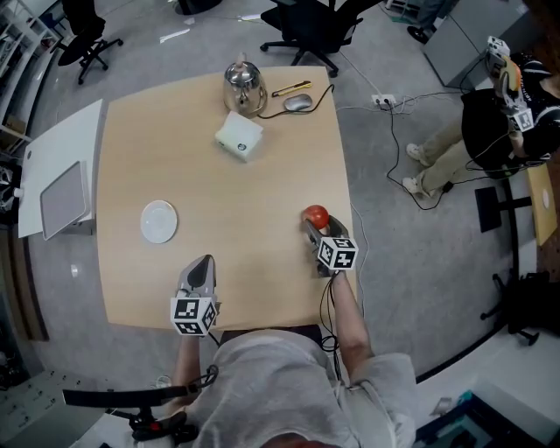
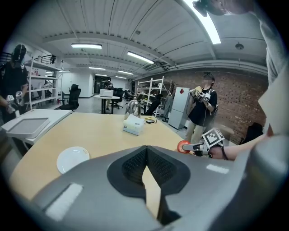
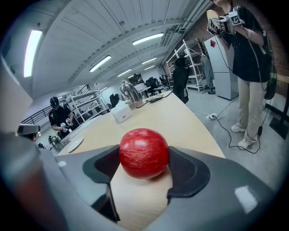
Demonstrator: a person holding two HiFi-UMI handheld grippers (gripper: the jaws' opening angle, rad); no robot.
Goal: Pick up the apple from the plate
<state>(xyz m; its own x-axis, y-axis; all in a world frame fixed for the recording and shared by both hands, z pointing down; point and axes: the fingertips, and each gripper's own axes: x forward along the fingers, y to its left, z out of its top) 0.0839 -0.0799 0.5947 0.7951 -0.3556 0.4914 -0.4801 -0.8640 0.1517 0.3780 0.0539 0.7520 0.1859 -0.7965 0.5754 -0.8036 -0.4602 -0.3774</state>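
- The apple [image 3: 143,152] sits close to the table's [image 1: 262,175] right edge, with a narrow strip of bare wood between it and the drop to the floor.
- It is off the plate [image 1: 158,220], which lies empty well apart on the left half of the table.
- The wide middle of the tabletop between plate and apple is bare wood.
- At the far edge stand a metal kettle [image 1: 244,85] and a white box [image 1: 239,136], with a computer mouse [image 1: 298,103] and a yellow pen [image 1: 291,87] just beside the kettle.
- A white side unit [image 1: 61,166] stands against the table's left edge.
- The floor is grey. Cables [image 1: 411,105] run across it to the right of the table, and black office chairs [image 1: 306,26] stand beyond the far edge.
- A person in a black top [image 1: 490,131] stands on the right, well apart from the table.
- The right gripper [image 1: 313,224] reaches forward and slopes downward from the near right side. Its jaws stand wide with the apple clasped between both dark pads, low over the wood.
- The left gripper [image 1: 206,261] rests near the near edge, pointing forward and a little down. Its jaws meet at the tips with nothing between them.
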